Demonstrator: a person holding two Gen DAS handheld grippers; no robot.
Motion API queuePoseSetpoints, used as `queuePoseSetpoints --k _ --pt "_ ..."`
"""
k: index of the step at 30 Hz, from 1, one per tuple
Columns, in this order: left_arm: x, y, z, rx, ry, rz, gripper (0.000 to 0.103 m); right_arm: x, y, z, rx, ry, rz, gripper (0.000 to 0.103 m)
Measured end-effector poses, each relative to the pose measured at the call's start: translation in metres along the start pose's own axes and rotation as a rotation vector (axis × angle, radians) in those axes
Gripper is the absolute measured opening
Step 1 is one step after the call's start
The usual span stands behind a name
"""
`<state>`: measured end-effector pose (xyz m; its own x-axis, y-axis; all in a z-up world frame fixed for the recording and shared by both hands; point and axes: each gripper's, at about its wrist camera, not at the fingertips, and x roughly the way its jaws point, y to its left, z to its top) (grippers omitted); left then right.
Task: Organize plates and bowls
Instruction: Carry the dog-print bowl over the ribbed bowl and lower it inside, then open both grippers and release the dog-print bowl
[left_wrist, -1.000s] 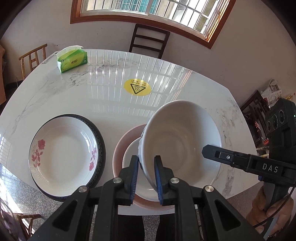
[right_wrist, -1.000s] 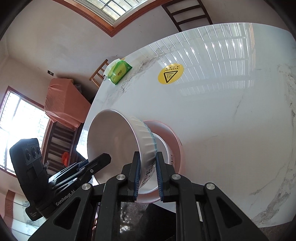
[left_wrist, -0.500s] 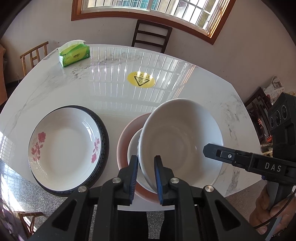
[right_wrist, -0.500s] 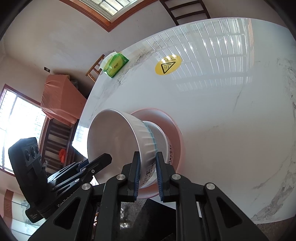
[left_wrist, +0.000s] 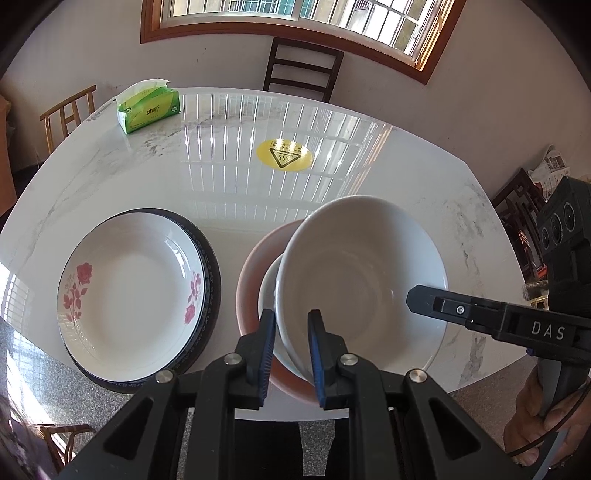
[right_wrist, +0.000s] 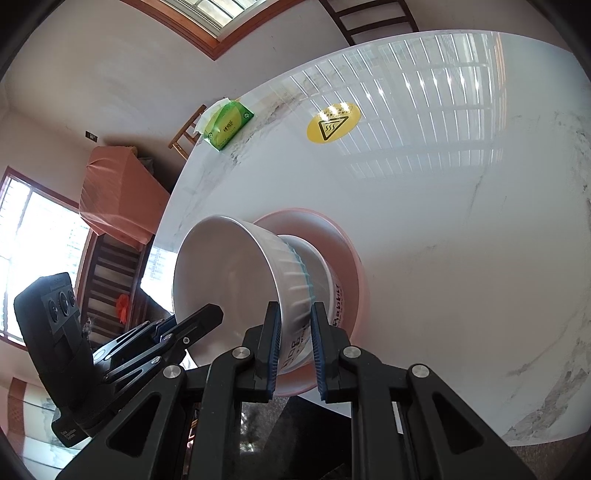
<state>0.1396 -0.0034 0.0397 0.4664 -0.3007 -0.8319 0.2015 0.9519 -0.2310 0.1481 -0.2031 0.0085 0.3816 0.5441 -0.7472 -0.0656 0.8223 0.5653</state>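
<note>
A large white ribbed bowl (left_wrist: 362, 280) is tilted over a smaller white bowl (left_wrist: 267, 291) that sits on a pink plate (left_wrist: 251, 273). My left gripper (left_wrist: 290, 332) is shut on the large bowl's near rim. My right gripper (right_wrist: 295, 332) is shut on the same bowl's (right_wrist: 229, 273) opposite rim; its finger shows in the left wrist view (left_wrist: 436, 302). The smaller bowl (right_wrist: 328, 280) and pink plate (right_wrist: 351, 258) lie under it. A white plate with red flowers (left_wrist: 129, 295) sits stacked on a dark-rimmed plate (left_wrist: 212, 280) at the left.
The white marble table (left_wrist: 221, 177) carries a yellow warning sticker (left_wrist: 284, 155) mid-table and a green tissue pack (left_wrist: 147, 107) at the far left. Chairs (left_wrist: 301, 70) stand around it. The stacks sit near the table's front edge.
Both grippers and the large bowl have drawn back and up slightly from the table; the bowl stays tilted over the smaller bowl, both grips unchanged.
</note>
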Motion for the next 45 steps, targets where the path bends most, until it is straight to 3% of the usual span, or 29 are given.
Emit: queuePoseSetpoints --k 45 --pt "0.0094 0.0009 -0.0043 -0.002 0.033 0.006 0.018 0.0067 -0.0062 -0.0036 0.021 0.012 -0.007 0.016"
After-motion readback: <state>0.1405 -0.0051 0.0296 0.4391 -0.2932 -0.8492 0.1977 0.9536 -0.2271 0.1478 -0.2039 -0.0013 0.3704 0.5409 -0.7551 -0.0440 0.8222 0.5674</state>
